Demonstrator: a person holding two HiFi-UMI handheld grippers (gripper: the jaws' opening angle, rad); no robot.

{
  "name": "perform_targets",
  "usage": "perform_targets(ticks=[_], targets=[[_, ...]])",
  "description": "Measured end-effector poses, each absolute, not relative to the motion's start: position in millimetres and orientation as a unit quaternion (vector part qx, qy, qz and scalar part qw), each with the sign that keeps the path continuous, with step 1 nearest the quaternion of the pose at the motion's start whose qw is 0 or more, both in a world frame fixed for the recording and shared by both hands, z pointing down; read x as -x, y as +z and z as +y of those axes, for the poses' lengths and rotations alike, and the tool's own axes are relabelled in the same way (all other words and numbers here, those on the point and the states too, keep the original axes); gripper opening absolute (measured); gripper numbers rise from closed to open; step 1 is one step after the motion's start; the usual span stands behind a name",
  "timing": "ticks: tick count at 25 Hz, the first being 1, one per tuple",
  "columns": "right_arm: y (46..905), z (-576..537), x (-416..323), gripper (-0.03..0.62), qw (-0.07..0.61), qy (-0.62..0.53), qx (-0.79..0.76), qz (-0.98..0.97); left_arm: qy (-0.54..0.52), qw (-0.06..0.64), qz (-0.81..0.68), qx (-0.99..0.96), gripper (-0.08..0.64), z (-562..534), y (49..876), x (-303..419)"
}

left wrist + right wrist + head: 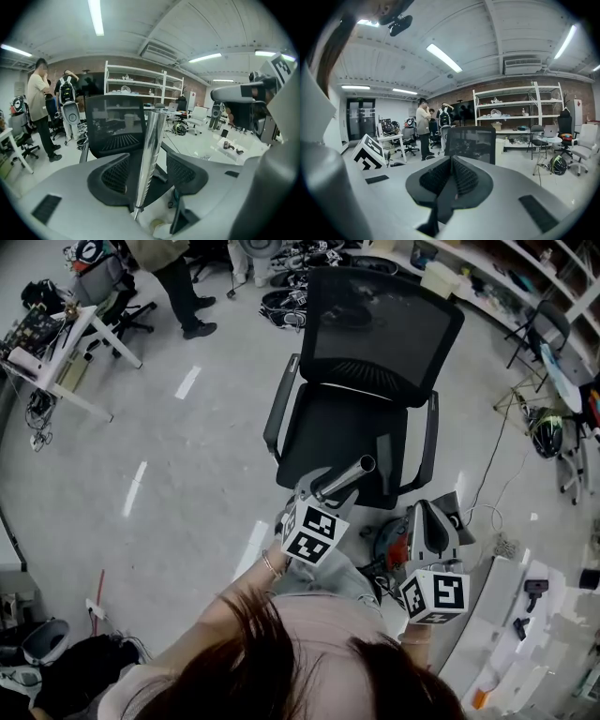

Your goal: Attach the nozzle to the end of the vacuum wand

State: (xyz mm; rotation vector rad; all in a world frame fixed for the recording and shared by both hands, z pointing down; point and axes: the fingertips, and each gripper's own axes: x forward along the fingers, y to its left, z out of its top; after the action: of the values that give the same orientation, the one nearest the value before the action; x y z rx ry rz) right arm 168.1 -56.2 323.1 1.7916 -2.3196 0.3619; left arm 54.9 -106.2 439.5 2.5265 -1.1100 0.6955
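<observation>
A shiny metal vacuum wand (349,475) sticks out of my left gripper (317,486) and points up and to the right, over the seat of a black office chair (361,352). In the left gripper view the wand (153,140) runs up between the two dark pads, its lower end gripped deep in the jaws of my left gripper (147,165). My right gripper (424,509) is lower right of it, its jaws shut with nothing between them; in its own view the right gripper (451,176) has its pads pressed together. I cannot make out a nozzle in any view.
The black mesh chair (471,143) stands directly ahead of both grippers. A red and black device (394,547) and cables lie on the floor by the chair. People (41,110) stand at desks far left. Shelving (520,117) lines the back wall; a white table (525,615) is at right.
</observation>
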Motion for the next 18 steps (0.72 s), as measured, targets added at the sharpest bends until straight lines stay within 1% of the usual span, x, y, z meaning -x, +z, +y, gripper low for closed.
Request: perform_targets(ticks=[8, 18], targets=[[327.7, -59.9, -177.5, 0.031, 0.102, 0.119, -0.603, -0.782, 0.276, 0.126, -0.384, -0.872, 0.233, -118.5, 473.7, -69.8], [330.5, -53.8, -198.1, 0.031, 0.100, 0.121, -0.620, -0.769, 0.285, 0.127, -0.393, -0.865, 0.233, -132.7, 495.3, -81.6]])
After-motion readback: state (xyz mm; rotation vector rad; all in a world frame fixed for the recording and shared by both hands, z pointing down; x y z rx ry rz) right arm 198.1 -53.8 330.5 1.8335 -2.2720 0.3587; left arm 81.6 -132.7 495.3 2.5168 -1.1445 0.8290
